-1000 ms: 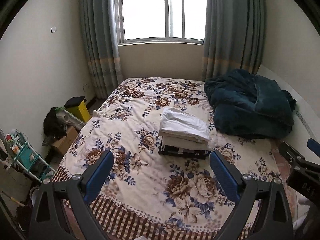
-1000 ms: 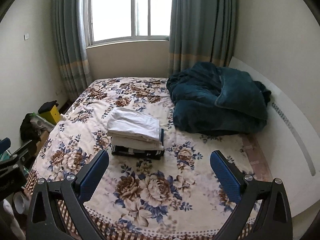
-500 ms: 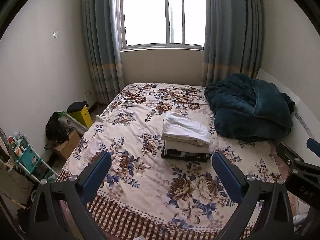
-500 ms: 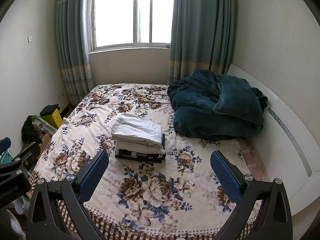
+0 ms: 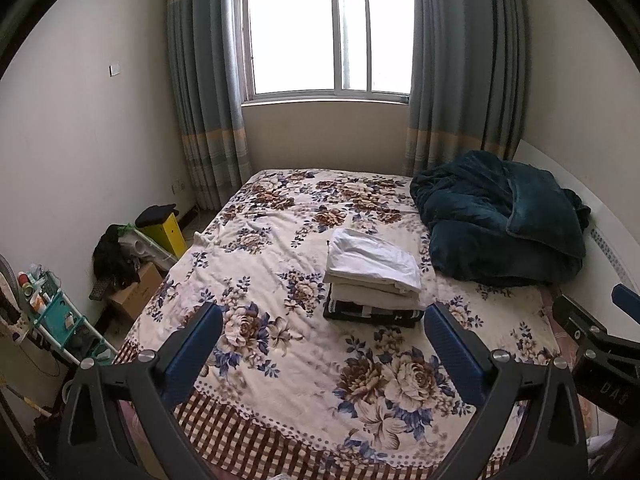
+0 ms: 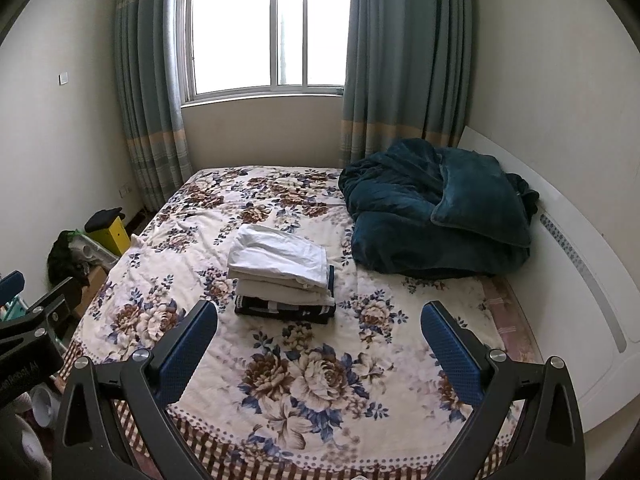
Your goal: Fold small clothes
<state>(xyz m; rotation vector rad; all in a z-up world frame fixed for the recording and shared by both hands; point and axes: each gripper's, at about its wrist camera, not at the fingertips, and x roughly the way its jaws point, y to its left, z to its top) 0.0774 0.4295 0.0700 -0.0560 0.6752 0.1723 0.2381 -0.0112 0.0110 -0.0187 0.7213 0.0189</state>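
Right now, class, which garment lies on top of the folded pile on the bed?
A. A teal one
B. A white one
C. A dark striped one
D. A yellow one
B: the white garment tops the folded pile, above beige layers and a dark one at the bottom, on the floral bedspread.

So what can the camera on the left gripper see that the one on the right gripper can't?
Only the left wrist view shows the teal shelf rack by the wall, plus the right gripper at its right edge. Only the right wrist view shows the full white headboard with its long slot, plus the left gripper at its left edge. Both show the stack of folded clothes on the floral bedspread, the dark teal blanket, the window, the yellow box, and each camera's own open blue-padded fingers.
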